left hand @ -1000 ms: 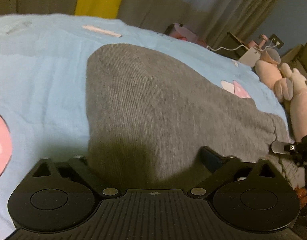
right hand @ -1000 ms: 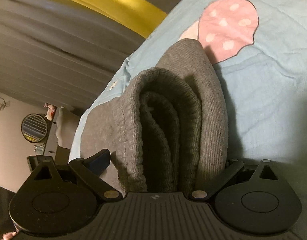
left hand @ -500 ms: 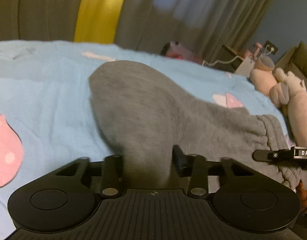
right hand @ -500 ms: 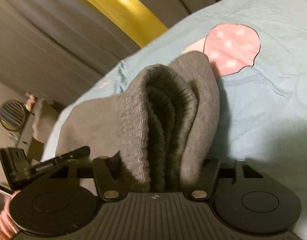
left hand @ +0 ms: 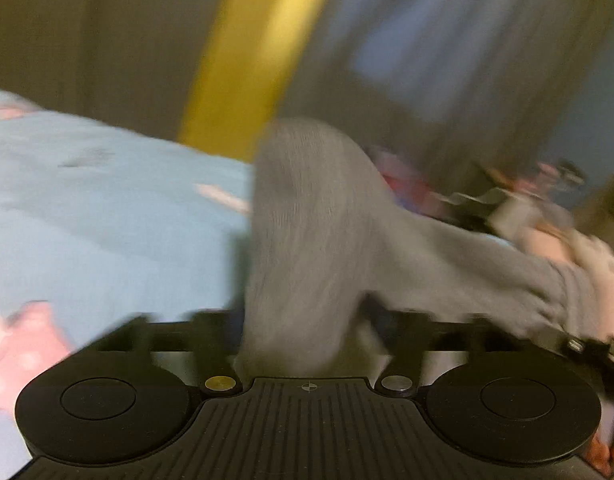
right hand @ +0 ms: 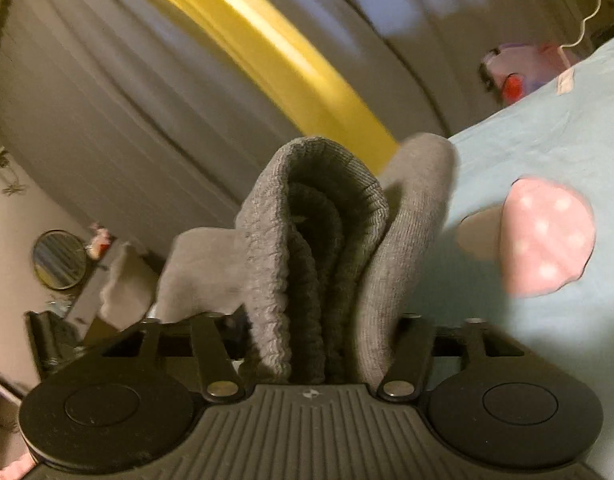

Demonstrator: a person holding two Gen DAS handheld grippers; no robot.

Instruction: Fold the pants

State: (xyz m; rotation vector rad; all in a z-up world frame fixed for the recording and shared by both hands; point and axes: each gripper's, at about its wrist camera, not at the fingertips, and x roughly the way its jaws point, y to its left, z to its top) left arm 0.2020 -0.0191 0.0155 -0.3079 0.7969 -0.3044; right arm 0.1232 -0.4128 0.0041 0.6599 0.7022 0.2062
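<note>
The grey knit pants rise in a bunched fold off the light blue bed sheet and trail down to the right. My left gripper has that fold squeezed between its jaws, which are opening; the view is blurred by motion. In the right wrist view the pants' ribbed waistband stands up in thick folded layers. My right gripper clamps those layers from both sides, and its jaws are opening too. Cloth hides the fingertips of both grippers.
Grey curtains with a yellow stripe hang behind the bed. Plush toys lie at the bed's right side. A pink spotted mushroom print marks the sheet. A round mirror and clutter stand at the left.
Both grippers went from open around the pants to closed on them, then rose. The fabric now hangs lifted off the sheet, and both views tilt up toward the curtains.
</note>
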